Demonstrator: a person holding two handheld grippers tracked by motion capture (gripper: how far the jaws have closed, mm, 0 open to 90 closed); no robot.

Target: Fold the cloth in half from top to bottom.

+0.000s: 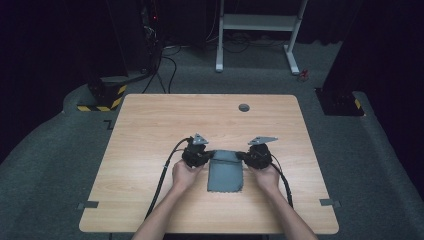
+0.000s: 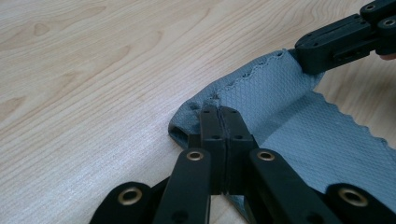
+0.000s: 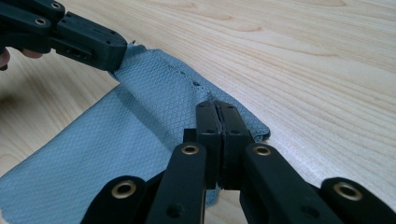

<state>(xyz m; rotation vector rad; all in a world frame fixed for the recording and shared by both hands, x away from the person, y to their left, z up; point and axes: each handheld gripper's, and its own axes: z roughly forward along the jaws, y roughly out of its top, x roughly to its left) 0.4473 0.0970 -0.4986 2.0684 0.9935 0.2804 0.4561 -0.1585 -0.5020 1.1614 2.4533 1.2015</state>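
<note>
high view centre: left tool [image 1: 209, 158] and right tool [image 1: 241, 156] each pinch a far corner of the grey cloth [image 1: 226, 174], jaws clamped tight. keep both corners level and matched so the fold lands square. wooden surface [image 1: 150, 130] bare; dark carpeted room [image 1: 50, 145] beyond.

The table [image 1: 150, 130] has a light wooden top with rounded corners and 1 small round grey cap [image 1: 244, 107] near its far edge. On it, near the front, lies 1 grey-blue cloth [image 1: 226, 175], its far edge raised a little.
</note>
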